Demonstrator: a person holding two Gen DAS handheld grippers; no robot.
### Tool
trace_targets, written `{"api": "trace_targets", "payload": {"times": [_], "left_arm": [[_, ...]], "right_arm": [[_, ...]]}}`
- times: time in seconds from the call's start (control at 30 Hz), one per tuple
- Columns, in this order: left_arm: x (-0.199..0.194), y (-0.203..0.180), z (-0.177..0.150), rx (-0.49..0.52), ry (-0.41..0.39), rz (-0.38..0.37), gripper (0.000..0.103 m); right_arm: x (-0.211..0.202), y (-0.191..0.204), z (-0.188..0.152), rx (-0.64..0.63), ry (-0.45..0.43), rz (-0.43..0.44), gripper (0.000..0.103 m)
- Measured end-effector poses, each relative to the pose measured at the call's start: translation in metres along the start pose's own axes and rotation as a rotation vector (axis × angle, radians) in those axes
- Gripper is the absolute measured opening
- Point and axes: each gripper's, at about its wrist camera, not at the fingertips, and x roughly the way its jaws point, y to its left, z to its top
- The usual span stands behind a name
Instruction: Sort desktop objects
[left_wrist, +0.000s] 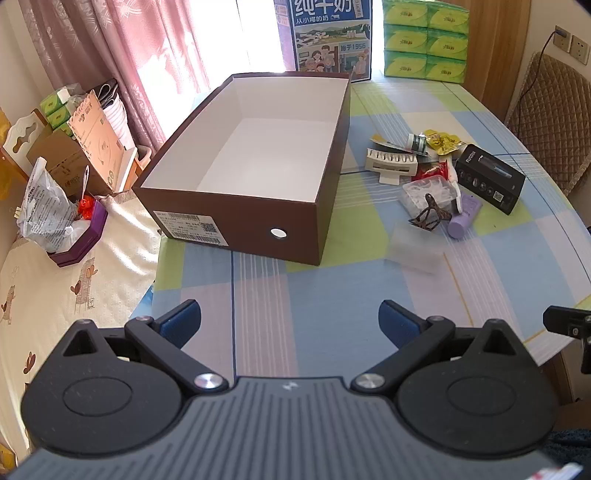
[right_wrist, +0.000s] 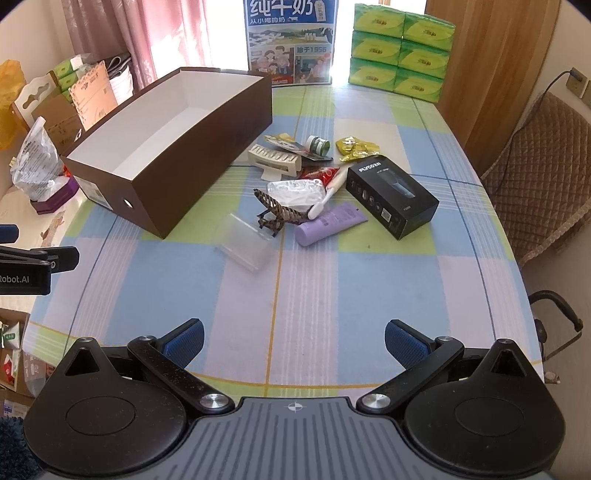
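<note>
An empty brown shoebox (left_wrist: 229, 218) with white inside stands on the checked tablecloth, also in the right wrist view (right_wrist: 207, 147). To its right lies a pile: a black razor box (right_wrist: 391, 195), a purple tube (right_wrist: 328, 223), a brown hair claw (right_wrist: 277, 214), a clear plastic case (right_wrist: 243, 245), a white toothbrush (right_wrist: 328, 194), a cream clip (right_wrist: 275, 158), yellow snack packets (right_wrist: 354, 147) and a small green jar (right_wrist: 317, 144). My left gripper (left_wrist: 290, 323) is open and empty, near the table's front edge. My right gripper (right_wrist: 293, 343) is open and empty, short of the pile.
A blue milk carton box (right_wrist: 291, 40) and stacked green tissue packs (right_wrist: 400, 50) stand at the table's far edge. A padded chair (right_wrist: 543, 170) is on the right. Cartons and bags (left_wrist: 66, 173) clutter a bench on the left.
</note>
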Motion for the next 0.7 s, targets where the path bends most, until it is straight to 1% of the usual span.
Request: {"api": "trace_targets", "payload": {"times": [0.33,0.47,0.7], "left_arm": [[0.001,0.001,0.001,-0.002,-0.001,-0.001,0.101],[0.003,0.001,0.007,-0.006,0.0,-0.002,0.101],[0.007,0.0,0.013,-0.01,0.005,0.001,0.101]], "right_arm": [[0.002,0.0,0.003,0.0,-0.001,-0.001,0.101],[0.002,0.0,0.003,-0.002,-0.002,-0.002,0.101],[0.007,-0.002,0.013,-0.008,0.003,0.001,0.101]]}}
